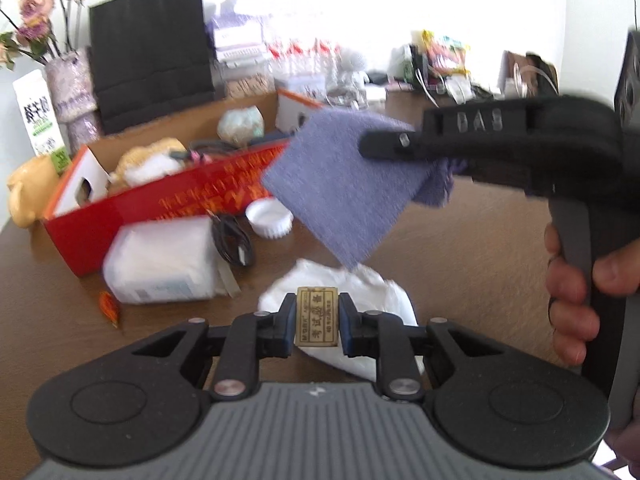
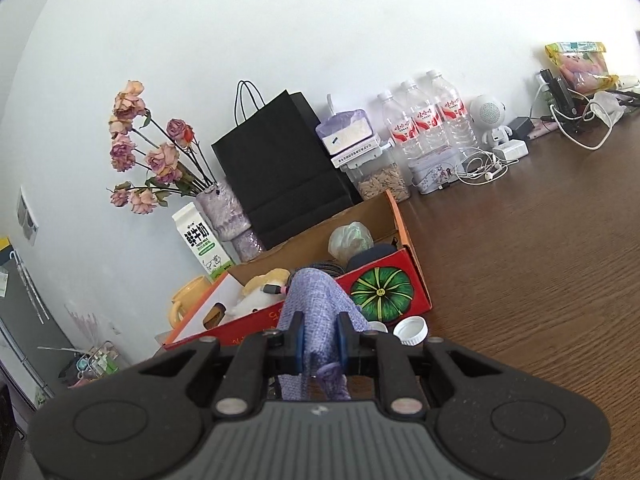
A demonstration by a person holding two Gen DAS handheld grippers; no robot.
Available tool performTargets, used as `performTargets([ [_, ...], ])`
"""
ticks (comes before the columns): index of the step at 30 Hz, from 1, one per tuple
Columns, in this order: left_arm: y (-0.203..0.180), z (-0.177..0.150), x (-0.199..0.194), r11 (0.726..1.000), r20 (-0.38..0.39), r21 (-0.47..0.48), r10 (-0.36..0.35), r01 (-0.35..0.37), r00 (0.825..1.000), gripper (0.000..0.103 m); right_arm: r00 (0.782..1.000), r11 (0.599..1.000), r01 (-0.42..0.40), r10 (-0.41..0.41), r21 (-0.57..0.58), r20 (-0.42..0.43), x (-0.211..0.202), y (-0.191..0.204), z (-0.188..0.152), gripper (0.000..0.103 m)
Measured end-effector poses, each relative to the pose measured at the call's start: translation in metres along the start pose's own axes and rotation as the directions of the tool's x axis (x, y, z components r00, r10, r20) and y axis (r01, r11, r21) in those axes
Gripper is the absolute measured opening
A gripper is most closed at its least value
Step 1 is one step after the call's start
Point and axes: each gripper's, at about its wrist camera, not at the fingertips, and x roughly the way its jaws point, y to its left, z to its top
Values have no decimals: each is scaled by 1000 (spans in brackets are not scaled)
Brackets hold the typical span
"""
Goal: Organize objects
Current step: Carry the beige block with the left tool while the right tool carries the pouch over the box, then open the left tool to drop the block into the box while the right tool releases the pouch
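Observation:
My left gripper is shut on a small yellowish eraser with printed characters, held above a crumpled white tissue on the brown table. My right gripper is shut on a purple knitted cloth. In the left wrist view that cloth hangs in the air from the right gripper, which a hand holds by its grip. The open red cardboard box lies behind the cloth, with a plush toy and other items inside. In the right wrist view the box shows a green pumpkin print.
A white tissue pack, a black cable and a white bottle cap lie in front of the box. A black paper bag, a vase of dried roses, a milk carton, water bottles and earphones line the wall.

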Motion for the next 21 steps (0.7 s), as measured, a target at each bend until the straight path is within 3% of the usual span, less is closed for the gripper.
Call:
performTargets([
  [11, 32, 25, -14, 996, 85, -68, 61, -56, 994, 21, 1000, 998, -24, 24, -52, 16, 11, 19, 15, 14],
  [21, 70, 62, 0, 989, 157, -119, 112, -94, 981, 21, 998, 992, -51, 56, -114, 37, 51, 37, 46, 14],
])
